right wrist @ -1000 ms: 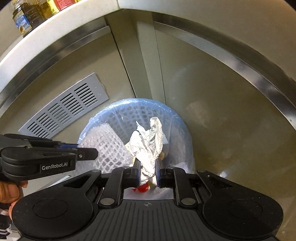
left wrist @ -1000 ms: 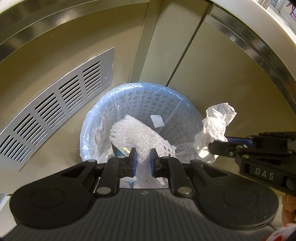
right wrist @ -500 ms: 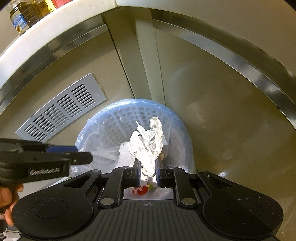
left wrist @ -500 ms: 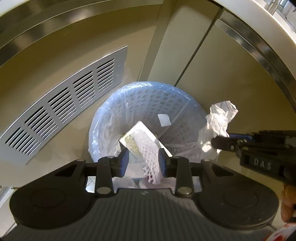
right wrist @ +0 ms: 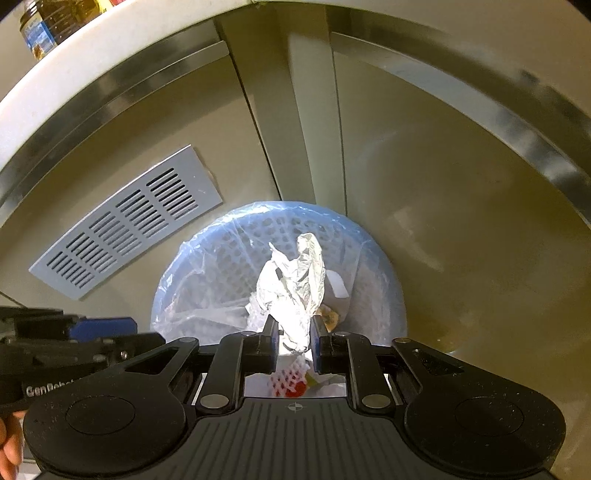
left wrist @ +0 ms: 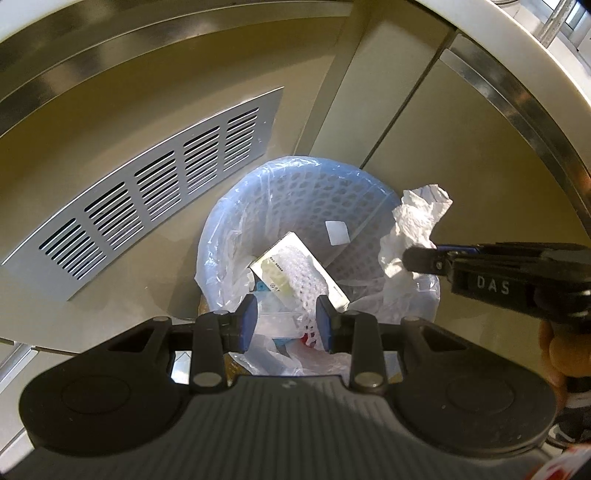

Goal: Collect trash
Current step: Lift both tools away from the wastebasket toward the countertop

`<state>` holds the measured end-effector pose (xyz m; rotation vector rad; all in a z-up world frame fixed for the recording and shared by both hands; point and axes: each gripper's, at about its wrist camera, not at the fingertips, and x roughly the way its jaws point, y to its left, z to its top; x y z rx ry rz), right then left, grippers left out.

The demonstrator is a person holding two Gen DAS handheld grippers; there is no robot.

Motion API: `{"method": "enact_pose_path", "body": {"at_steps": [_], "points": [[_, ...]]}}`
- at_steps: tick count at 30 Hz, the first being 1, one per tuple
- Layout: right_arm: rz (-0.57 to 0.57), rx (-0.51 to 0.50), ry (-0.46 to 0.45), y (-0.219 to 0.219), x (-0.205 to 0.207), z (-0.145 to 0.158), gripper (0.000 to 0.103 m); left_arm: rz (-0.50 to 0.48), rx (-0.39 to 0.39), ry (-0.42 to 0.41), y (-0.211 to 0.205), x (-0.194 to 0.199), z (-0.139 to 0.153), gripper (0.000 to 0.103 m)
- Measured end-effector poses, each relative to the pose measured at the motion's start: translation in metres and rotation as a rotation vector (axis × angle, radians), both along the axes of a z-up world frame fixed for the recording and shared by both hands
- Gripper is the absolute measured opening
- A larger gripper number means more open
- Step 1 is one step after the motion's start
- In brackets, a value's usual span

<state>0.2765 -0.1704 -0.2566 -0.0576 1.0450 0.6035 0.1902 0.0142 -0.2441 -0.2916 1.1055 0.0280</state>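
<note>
A pale blue mesh trash basket point(left wrist: 314, 195) lined with a clear bag stands on the floor by a cabinet. My left gripper point(left wrist: 285, 325) is open and empty just above its near rim. The white foam net point(left wrist: 306, 280) lies inside the basket on a flat box point(left wrist: 280, 266) with other trash. My right gripper point(right wrist: 293, 341) is shut on a crumpled white paper point(right wrist: 295, 284) and holds it over the basket point(right wrist: 207, 266). In the left wrist view the paper point(left wrist: 413, 229) hangs at the basket's right rim.
A grey slotted vent grille point(left wrist: 147, 206) is set in the cabinet panel left of the basket. Beige cabinet doors with steel trim surround the basket. Bottles point(right wrist: 40, 26) stand on the counter top at upper left in the right wrist view.
My left gripper opened and let go of the foam net, which dropped into the basket. The left gripper pulled back a little. The right gripper still holds the paper above the basket.
</note>
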Motion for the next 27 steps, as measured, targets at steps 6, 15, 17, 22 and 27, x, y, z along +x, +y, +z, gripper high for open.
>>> {"method": "enact_pose_path", "body": {"at_steps": [6,15,17,22,27], "points": [[-0.046,0.020,0.003,-0.002,0.000,-0.001,0.046,0.006,-0.002,-0.001,0.003,-0.002,-0.001,0.030],[-0.058,0.008,0.008,-0.006,-0.010,0.011,0.046,0.000,-0.011,-0.024,0.008,-0.008,0.011,0.030],[-0.060,0.011,-0.003,-0.008,-0.016,0.018,0.046,-0.006,-0.012,-0.033,0.008,-0.009,0.017,0.030],[-0.069,0.026,-0.037,-0.012,-0.030,0.046,0.046,-0.027,-0.016,-0.068,0.006,-0.014,0.038,0.030],[-0.077,0.055,-0.094,-0.016,-0.045,0.081,0.046,-0.046,-0.028,-0.123,0.002,-0.018,0.070,0.030]]}}
